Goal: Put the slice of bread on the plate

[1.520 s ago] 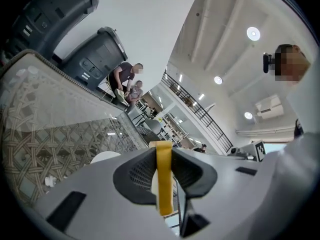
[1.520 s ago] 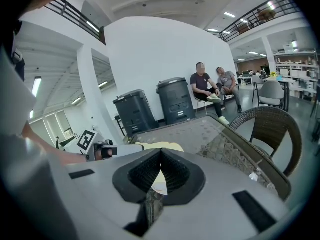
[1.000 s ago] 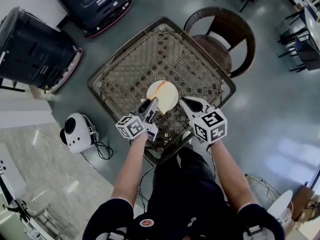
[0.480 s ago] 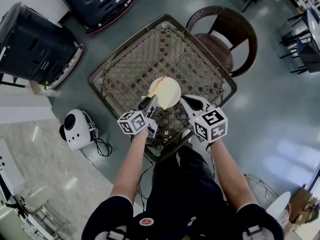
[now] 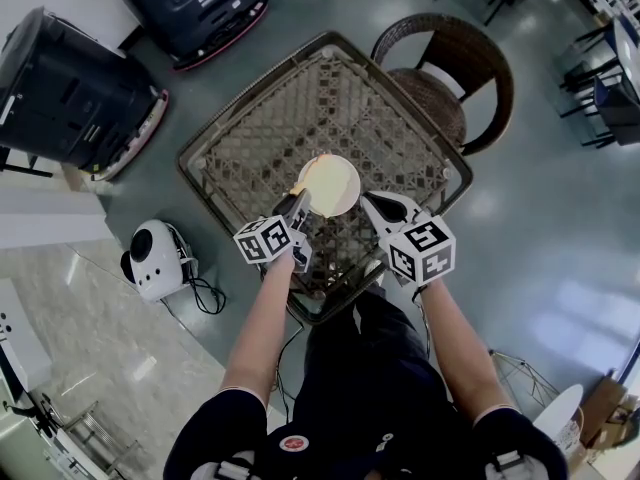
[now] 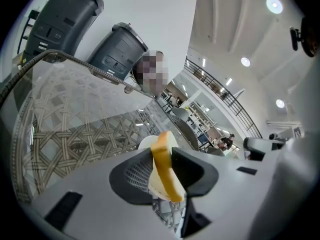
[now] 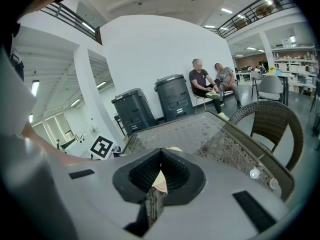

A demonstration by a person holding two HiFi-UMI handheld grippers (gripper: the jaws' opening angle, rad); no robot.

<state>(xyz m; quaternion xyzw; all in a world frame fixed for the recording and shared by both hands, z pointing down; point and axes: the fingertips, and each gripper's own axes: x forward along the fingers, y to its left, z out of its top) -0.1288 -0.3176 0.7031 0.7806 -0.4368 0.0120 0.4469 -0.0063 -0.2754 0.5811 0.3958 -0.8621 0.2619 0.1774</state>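
Entry, head view as reference. The slice of bread point(image 6: 166, 176) stood on edge between the pads of the left gripper point(image 5: 297, 204), crust up and leaning a little. It hung over the 9 o'clock rim of the plate point(image 5: 338, 188) and was not yet lying on it. The left jaws had just been opening. They were at a middling spread with the slice still between them, and as far as I could judge the pads were still touching both of its faces.

The right gripper point(image 5: 372, 206) sat at the plate's 5 o'clock, its jaws together at the tips with nothing in them. The plate itself rested near the middle of the wicker table point(image 5: 330, 88), towards its 6 o'clock edge.

Handling notes, my judgement only:
- The bread is light and soft. A firm pinch would crush the crumb and leave pad marks.
- The crust edge is the stiffer part. I would hold near the edge, across the flat faces, as it was held here.
- It is not slippery, but it is floppy. Held by one edge it may sag or tear.
- If let go on edge, it could tip either way. Falling towards 3 o'clock would land it on the plate, and towards 9 o'clock would drop it onto the table.
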